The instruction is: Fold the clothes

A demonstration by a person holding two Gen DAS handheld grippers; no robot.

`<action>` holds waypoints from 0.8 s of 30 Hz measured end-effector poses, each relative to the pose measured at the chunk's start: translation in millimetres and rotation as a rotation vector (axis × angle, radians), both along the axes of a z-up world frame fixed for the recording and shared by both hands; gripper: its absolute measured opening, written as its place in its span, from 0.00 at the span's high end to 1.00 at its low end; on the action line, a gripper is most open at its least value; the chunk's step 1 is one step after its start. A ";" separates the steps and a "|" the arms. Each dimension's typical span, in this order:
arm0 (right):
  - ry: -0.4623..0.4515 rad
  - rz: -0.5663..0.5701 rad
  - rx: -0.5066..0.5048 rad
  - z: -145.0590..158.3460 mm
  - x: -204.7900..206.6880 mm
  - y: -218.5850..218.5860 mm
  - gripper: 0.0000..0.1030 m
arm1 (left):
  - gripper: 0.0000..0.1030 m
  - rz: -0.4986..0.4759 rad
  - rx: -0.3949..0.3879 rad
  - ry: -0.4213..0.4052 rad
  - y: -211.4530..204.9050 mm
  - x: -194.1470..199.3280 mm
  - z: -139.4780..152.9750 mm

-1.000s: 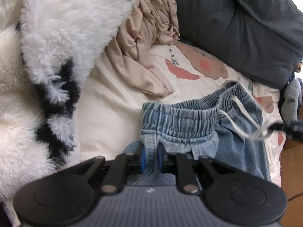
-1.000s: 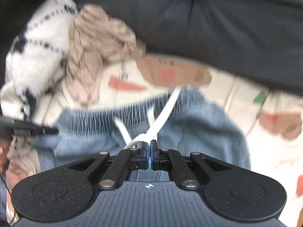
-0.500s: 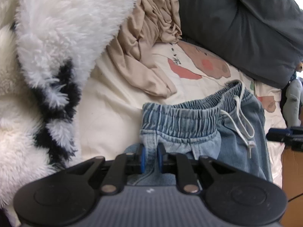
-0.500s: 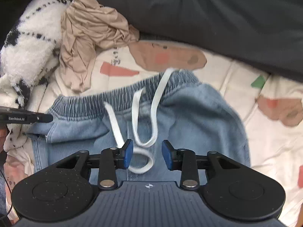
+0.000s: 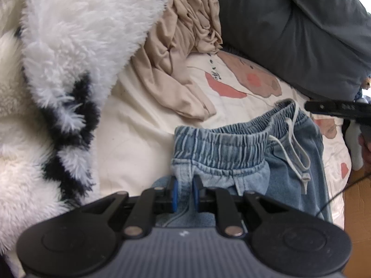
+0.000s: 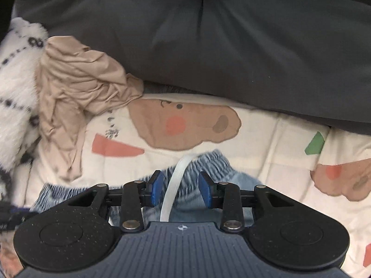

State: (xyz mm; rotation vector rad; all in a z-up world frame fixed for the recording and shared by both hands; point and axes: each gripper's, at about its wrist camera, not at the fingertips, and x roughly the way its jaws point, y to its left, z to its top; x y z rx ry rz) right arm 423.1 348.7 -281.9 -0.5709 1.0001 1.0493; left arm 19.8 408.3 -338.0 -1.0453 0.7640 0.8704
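Light blue denim shorts (image 5: 234, 153) with an elastic waistband and a white drawstring (image 5: 296, 148) lie on a cream printed bedsheet (image 5: 139, 139). My left gripper (image 5: 184, 193) is shut on the shorts' left edge just below the waistband. My right gripper (image 6: 181, 191) is open and low over the waistband (image 6: 208, 162), with the drawstring (image 6: 176, 180) running between its fingers. The right gripper also shows at the right edge of the left wrist view (image 5: 334, 108).
A crumpled beige garment (image 5: 185, 53) lies beyond the shorts, also in the right wrist view (image 6: 76, 92). A fluffy white and black garment (image 5: 69, 69) fills the left. A dark grey duvet (image 6: 220, 46) runs along the back. A brown floor (image 5: 357, 220) shows at the bed's right edge.
My right gripper let go of the drawstring, opened, and moved forward to the waistband. The drawstring dropped onto the shorts. My left gripper kept its hold and barely moved.
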 end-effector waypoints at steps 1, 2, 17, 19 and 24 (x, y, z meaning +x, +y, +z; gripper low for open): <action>-0.001 -0.004 0.000 -2.8 0.8 4.0 0.60 | 0.87 -0.001 0.000 0.001 0.2 0.2 -0.1; -0.002 -0.007 -0.002 -5.4 1.0 7.6 0.60 | 0.87 -0.003 0.000 0.001 0.4 0.4 -0.2; -0.011 0.020 -0.060 -10.6 1.7 14.4 1.00 | 0.87 0.017 0.003 -0.005 0.0 1.1 -0.8; -0.012 0.030 -0.051 -0.6 -0.9 7.0 1.00 | 0.87 0.023 0.004 -0.005 0.1 1.0 -1.1; -0.003 0.041 -0.020 21.4 -8.5 -18.3 1.00 | 0.87 0.034 0.011 0.000 -0.6 1.9 -1.1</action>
